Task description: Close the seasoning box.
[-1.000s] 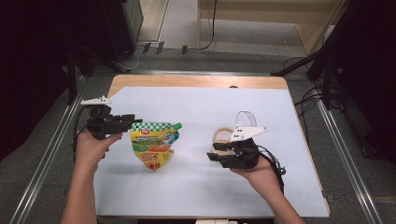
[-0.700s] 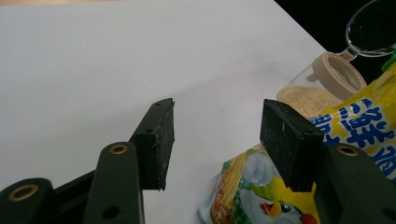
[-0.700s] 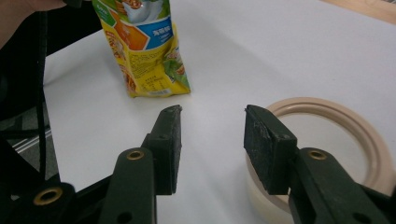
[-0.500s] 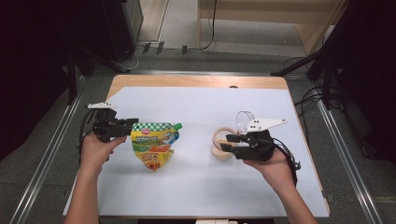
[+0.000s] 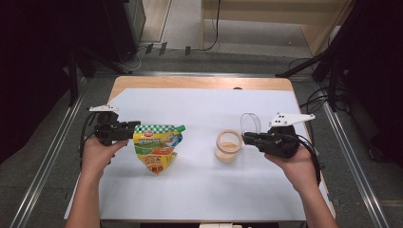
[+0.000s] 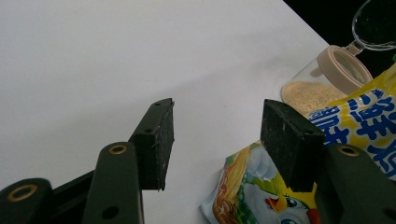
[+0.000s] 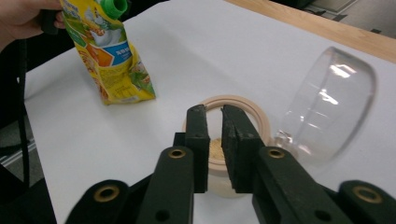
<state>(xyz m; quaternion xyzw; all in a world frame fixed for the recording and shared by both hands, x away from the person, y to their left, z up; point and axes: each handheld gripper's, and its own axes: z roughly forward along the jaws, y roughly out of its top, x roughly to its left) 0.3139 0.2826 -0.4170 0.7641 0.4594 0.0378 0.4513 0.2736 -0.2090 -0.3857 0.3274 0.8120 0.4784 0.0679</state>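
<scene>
The yellow plastic spout pouch with green cap [image 5: 157, 147] lies on the white table cover [image 5: 199, 190], left of centre, and the left gripper [image 5: 127, 129] sits at its left edge w/ jaws apart; in the left gripper view the pouch corner is beside one pad, not pinched. Right of centre stands the clear glass jar with beige ring and tan powder inside [image 5: 228, 146], its round clear hinged lid [image 5: 250, 124] flipped open on the far-right side. The right gripper [image 5: 248, 138] is just right of the jar rim; its jaws have just been closing and now stand nearly together, nothing between them. Next step is probably pouring from pouch into jar: better to close the left pads fully on the pouch body, approx. mid-height, before lifting, and keep the right gripper near the jar so it does not tip.
</scene>
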